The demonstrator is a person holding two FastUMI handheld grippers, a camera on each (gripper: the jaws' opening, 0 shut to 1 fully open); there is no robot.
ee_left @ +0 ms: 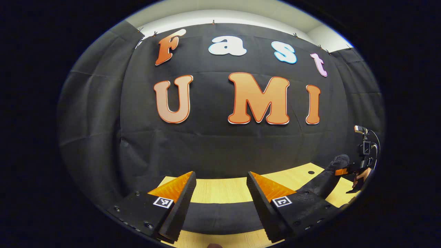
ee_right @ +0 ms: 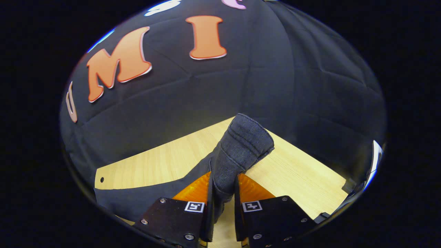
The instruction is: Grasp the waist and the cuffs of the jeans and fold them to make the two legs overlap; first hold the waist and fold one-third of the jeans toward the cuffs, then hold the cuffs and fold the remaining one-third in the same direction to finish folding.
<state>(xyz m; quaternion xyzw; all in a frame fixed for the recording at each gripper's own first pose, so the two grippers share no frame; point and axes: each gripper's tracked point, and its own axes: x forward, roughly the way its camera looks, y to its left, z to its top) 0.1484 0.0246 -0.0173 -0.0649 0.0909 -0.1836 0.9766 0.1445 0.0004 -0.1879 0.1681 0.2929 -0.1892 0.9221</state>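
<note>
In the left gripper view, the left gripper (ee_left: 221, 198) is seen at the bottom with its two fingers spread wide apart and nothing held between them. Between and below the fingers a dark band of the jeans (ee_left: 220, 215) is laid flat across the wooden table (ee_left: 220, 190), with light wood showing both beyond it and nearer the camera. Far off at the right edge, the right gripper (ee_left: 344, 171) is seen held by a hand (ee_left: 362, 175), and a bunched end of the jeans is raised from the table and pinched in it. From that raised end the cloth slopes down toward the table behind the left gripper's right finger. A small dark hole is seen in the tabletop near the far right corner. The black cloth wall (ee_left: 213, 144) is hung behind the table.

In the right gripper view, the right gripper (ee_right: 223, 193) is seen with its two fingers pressed together on a rolled, doubled end of the jeans (ee_right: 241, 151). That end sticks up and forward past the fingertips, and its stitched seams are visible. It is lifted above the table (ee_right: 296, 172). The rest of the jeans trails down to the left and lies flat along the near edge of the table. Whether the pinched end is the waist or the cuffs cannot be told.
</note>
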